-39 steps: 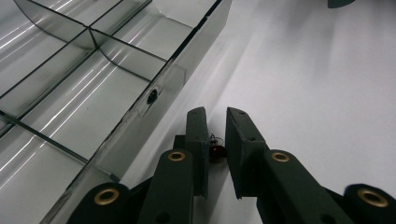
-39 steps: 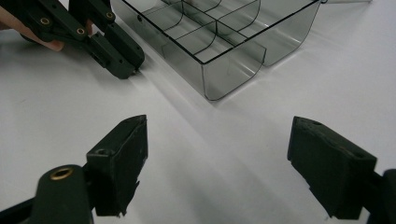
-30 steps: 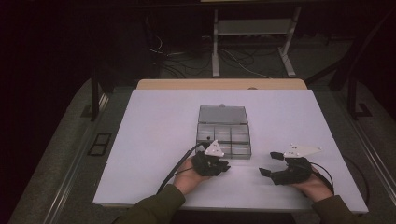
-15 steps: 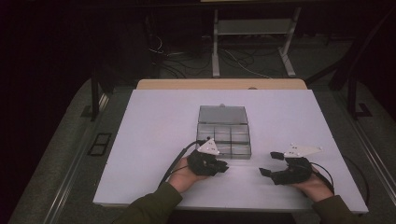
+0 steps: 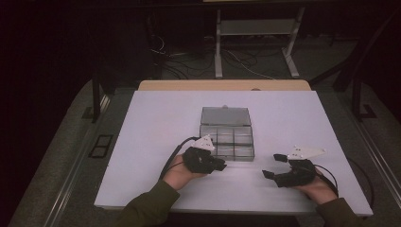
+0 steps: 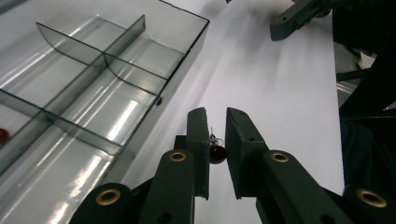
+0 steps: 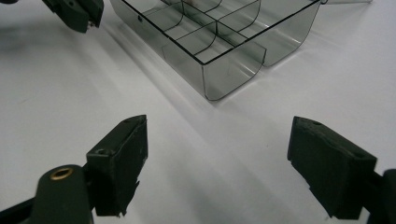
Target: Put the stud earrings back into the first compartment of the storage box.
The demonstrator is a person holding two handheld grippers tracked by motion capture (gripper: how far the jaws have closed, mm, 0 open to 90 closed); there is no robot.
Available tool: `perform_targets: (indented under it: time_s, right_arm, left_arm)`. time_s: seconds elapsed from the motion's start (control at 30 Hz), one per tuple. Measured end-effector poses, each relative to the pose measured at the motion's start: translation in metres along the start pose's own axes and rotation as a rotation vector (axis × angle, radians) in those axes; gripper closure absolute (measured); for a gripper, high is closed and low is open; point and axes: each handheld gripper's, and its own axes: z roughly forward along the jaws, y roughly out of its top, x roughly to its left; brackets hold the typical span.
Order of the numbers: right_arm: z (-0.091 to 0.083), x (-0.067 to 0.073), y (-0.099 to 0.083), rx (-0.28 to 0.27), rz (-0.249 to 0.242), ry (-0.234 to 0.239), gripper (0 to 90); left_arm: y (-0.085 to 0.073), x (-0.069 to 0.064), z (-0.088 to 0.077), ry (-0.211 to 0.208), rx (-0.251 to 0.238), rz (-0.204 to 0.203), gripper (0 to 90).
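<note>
On the table [image 5: 151, 123] the compartment box [image 5: 226, 135] sits at the centre of the high view, its open lid [image 5: 225, 115] lying behind it, toward the top of the frame. The left gripper [image 5: 218, 165] is at lower centre, just before the box's near left corner, with a small bead [image 6: 216, 152] between its jaws. The right gripper [image 5: 273, 166] lies to the lower right, well apart from the box. In the left gripper view another bead [image 6: 3, 134] rests in a compartment at the left edge.
</note>
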Motion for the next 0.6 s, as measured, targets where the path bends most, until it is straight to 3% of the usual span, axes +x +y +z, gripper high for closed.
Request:
perform_targets:
  time_s: [0.6]
  right_arm:
    - [0.001, 0.000, 0.000, 0.001, -0.001, 0.000, 19.6]
  left_arm:
    - [0.015, 0.027, -0.022, 0.052, -0.041, -0.009, 79.0]
